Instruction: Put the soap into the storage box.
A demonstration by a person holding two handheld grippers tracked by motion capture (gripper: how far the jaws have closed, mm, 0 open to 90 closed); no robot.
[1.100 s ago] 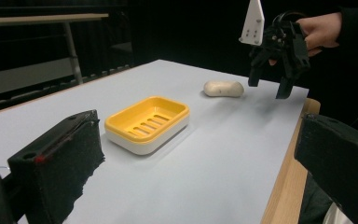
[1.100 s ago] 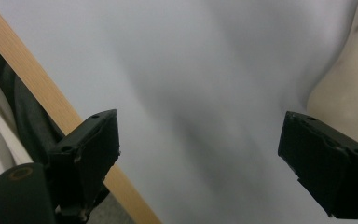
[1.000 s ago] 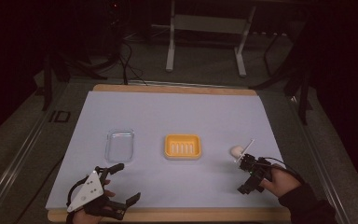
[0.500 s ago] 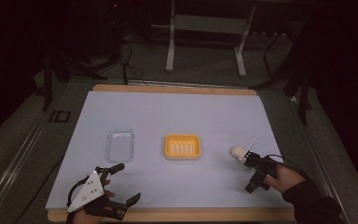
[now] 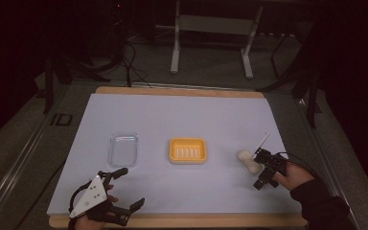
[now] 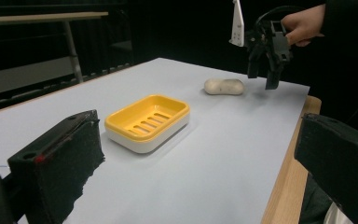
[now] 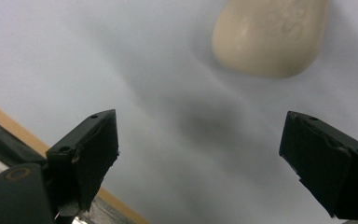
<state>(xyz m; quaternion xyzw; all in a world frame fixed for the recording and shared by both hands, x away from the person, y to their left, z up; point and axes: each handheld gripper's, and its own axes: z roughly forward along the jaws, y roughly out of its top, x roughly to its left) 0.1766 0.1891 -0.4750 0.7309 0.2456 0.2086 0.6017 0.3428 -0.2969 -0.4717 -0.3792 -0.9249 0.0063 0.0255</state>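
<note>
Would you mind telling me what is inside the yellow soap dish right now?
Nothing lies in the soap dish: its slotted yellow tray is bare. The soap bar sits on the table to its right. Whatever lies beneath the slots is hidden.

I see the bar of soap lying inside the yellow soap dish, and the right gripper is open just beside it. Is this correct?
Not quite. The bar of soap lies on the bare white table, to the right of the yellow soap dish, which is empty. The high view and the left gripper view show this. The right gripper is indeed open beside the soap.
</note>
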